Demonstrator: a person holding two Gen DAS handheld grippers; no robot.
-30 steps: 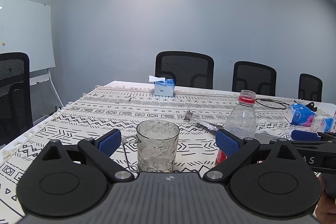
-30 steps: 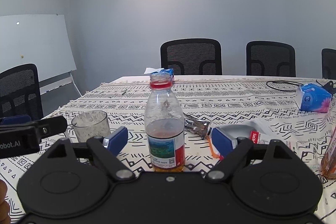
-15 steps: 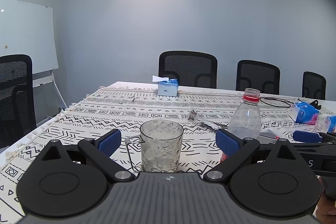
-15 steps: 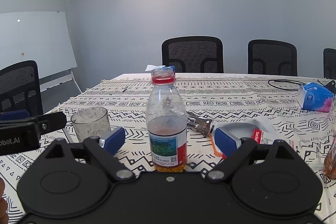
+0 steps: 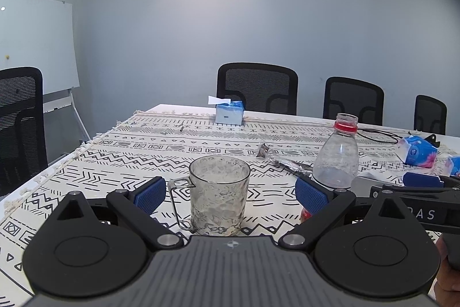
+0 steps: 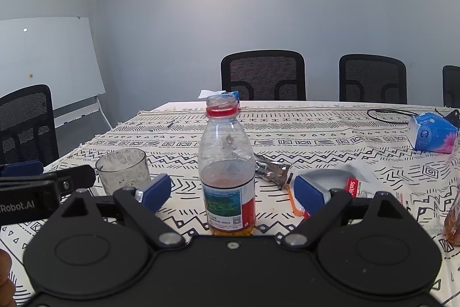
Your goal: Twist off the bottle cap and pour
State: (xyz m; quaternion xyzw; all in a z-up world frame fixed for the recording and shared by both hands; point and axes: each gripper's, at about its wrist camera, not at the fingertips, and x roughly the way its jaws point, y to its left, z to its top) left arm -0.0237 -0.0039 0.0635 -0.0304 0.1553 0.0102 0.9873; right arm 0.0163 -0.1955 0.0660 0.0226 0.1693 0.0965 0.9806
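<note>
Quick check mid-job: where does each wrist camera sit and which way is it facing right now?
Left wrist: on the left gripper, facing the glass mug; its blue fingers straddle it, open.
Right wrist: on the right gripper, facing the uncapped bottle between open fingers; a hand edge shows at far left.
Shared: mug, bottle, tissue box, patterned tablecloth.

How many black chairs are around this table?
4 in the left wrist view: three behind the table's far edge, a near one, a middle one and one at the right, plus one at the left side. More may sit outside the frame.
</note>
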